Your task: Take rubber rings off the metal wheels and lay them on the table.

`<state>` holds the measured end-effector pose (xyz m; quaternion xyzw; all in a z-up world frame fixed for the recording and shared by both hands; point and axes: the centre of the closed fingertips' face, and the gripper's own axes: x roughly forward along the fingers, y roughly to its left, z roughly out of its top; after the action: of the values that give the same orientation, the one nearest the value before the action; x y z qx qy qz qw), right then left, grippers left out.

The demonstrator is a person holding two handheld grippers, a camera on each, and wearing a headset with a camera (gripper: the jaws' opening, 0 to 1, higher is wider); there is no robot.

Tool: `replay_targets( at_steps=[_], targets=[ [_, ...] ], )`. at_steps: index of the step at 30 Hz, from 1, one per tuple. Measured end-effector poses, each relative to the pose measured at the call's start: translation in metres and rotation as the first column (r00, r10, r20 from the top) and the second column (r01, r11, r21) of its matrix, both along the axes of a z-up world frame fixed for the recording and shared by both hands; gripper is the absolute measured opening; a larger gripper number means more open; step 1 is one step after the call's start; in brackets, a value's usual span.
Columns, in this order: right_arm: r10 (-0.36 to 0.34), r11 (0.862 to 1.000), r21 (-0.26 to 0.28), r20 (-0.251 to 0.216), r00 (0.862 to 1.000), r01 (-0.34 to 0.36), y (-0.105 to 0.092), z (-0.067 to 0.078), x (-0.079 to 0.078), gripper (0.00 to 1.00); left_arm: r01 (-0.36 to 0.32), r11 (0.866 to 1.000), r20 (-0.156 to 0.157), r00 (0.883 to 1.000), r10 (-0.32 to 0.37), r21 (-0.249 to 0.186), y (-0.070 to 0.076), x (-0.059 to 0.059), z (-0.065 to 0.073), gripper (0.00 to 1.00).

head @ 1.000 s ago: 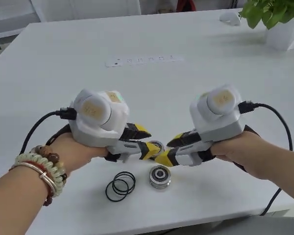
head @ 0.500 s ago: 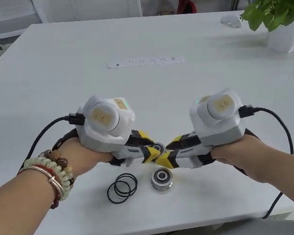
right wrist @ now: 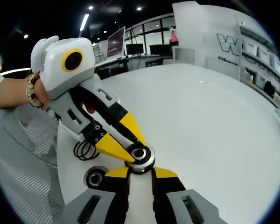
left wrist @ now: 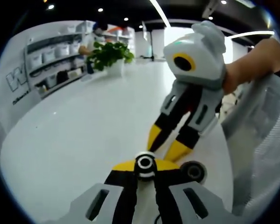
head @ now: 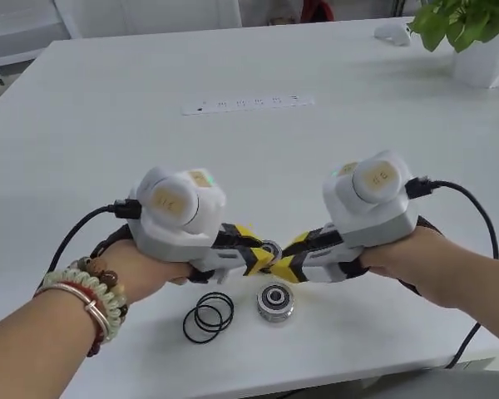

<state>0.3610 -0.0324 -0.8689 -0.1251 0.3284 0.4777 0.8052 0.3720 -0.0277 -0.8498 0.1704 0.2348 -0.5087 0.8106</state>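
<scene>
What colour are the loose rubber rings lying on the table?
The rubber rings are black; head view shows them best.

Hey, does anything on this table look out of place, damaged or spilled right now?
Nothing stands out. The rings lie flat in a small overlapping pile beside one wheel on the table. The left gripper holds a second wheel above them, and it looks intact.

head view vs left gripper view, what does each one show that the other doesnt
Head view: the rings lying on the table, a socket strip and bracelets. Left gripper view: shelves with bins, and ceiling lights. Both: the wheel held in the left claw, the second wheel on the table, the right claw and the plant.
</scene>
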Motion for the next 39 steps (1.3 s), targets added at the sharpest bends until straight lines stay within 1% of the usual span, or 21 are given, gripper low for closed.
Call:
replay_targets(
  at_steps=[3,5,8,10,12,13,16,18,20,23,24,26,27,29,30,32,33,35,36,38,39],
  targets=[
    [-0.007,1.000,0.008,-0.015,1.000,0.007,-0.0023,0.0002,-0.0005,0.08,-0.006,1.000,0.007,1.000,0.006,-0.002,0.0005,-0.0005,0.0004,0.14],
    [-0.006,1.000,0.005,-0.009,1.000,0.006,-0.0030,0.0001,0.0000,0.03,-0.012,1.000,0.007,1.000,0.012,-0.001,0.0010,-0.0004,0.0005,0.14],
    [0.009,1.000,-0.012,0.010,1.000,-0.009,-0.0020,0.0003,-0.0007,0.02,-0.018,1.000,0.005,1.000,0.018,-0.001,0.0015,-0.0002,0.0005,0.14],
    [0.012,1.000,-0.018,0.014,1.000,-0.012,-0.0017,0.0003,-0.0006,0.02,-0.022,1.000,0.003,1.000,0.022,-0.005,0.0018,-0.0004,0.0007,0.14],
    [-0.005,1.000,-0.022,-0.003,1.000,0.005,-0.0023,-0.0001,0.0000,0.01,-0.025,1.000,0.003,1.000,0.025,-0.008,0.0019,-0.0005,0.0008,0.14],
    [-0.019,1.000,-0.019,-0.019,1.000,0.018,-0.0024,-0.0001,0.0002,0.01,-0.026,1.000,0.002,1.000,0.026,-0.009,0.0018,-0.0005,0.0009,0.14],
    [-0.022,1.000,-0.017,-0.026,0.999,0.022,-0.0027,-0.0005,0.0002,0.01,-0.026,1.000,0.003,1.000,0.026,-0.007,0.0018,-0.0004,0.0009,0.14],
    [-0.043,0.999,-0.009,-0.041,0.998,0.043,-0.0028,-0.0005,0.0000,0.01,-0.028,1.000,0.005,1.000,0.028,-0.007,0.0019,-0.0004,0.0009,0.14],
    [-0.048,0.999,-0.005,-0.040,0.998,0.048,-0.0023,-0.0005,0.0005,0.02,-0.031,1.000,0.006,1.000,0.031,-0.004,0.0024,-0.0002,0.0010,0.14],
    [-0.051,0.999,-0.017,-0.038,0.998,0.050,-0.0019,-0.0006,0.0002,0.01,-0.035,0.999,0.004,0.999,0.035,-0.008,0.0028,0.0000,0.0011,0.14],
    [-0.080,0.997,-0.011,-0.067,0.995,0.080,-0.0021,-0.0008,0.0002,0.00,-0.038,0.999,0.003,0.999,0.038,-0.011,0.0029,0.0000,0.0011,0.14],
    [-0.154,0.988,0.013,-0.139,0.978,0.157,-0.0030,-0.0015,0.0011,0.00,-0.040,0.999,0.008,0.999,0.040,-0.012,0.0033,0.0004,0.0011,0.14],
    [-0.176,0.982,0.032,-0.165,0.970,0.184,-0.0028,-0.0013,0.0022,0.00,-0.041,0.999,0.011,0.999,0.041,-0.012,0.0034,0.0006,0.0010,0.14],
    [-0.224,0.967,0.073,-0.229,0.947,0.246,-0.0051,-0.0015,0.0040,0.00,-0.041,0.999,0.013,0.999,0.041,-0.016,0.0036,0.0009,0.0011,0.14],
    [-0.246,0.956,0.094,-0.270,0.931,0.279,-0.0050,-0.0012,0.0035,0.00,-0.041,0.999,0.012,0.999,0.042,-0.017,0.0036,0.0010,0.0013,0.14],
    [-0.263,0.947,0.104,-0.295,0.919,0.304,-0.0068,-0.0009,0.0037,0.00,-0.037,0.999,0.011,0.999,0.038,-0.013,0.0034,0.0004,0.0016,0.14],
    [-0.262,0.948,0.102,-0.289,0.921,0.302,-0.0078,-0.0009,0.0045,0.00,-0.036,0.999,0.012,0.999,0.036,-0.009,0.0033,0.0003,0.0017,0.14],
    [-0.267,0.946,0.103,-0.291,0.918,0.308,-0.0071,-0.0011,0.0048,0.00,-0.033,0.999,0.018,0.999,0.033,-0.004,0.0032,0.0001,0.0017,0.14],
    [-0.276,0.941,0.108,-0.302,0.913,0.320,-0.0070,-0.0010,0.0048,0.00,-0.031,1.000,0.020,0.999,0.031,-0.003,0.0033,0.0001,0.0017,0.14],
    [-0.285,0.935,0.117,-0.315,0.905,0.335,-0.0075,-0.0008,0.0048,0.00,-0.030,1.000,0.020,0.999,0.030,-0.003,0.0034,0.0002,0.0016,0.14],
    [-0.295,0.927,0.129,-0.333,0.895,0.353,-0.0074,0.0004,0.0039,0.00,-0.030,1.000,0.021,0.999,0.030,-0.003,0.0037,0.0002,0.0016,0.14]
  ],
)
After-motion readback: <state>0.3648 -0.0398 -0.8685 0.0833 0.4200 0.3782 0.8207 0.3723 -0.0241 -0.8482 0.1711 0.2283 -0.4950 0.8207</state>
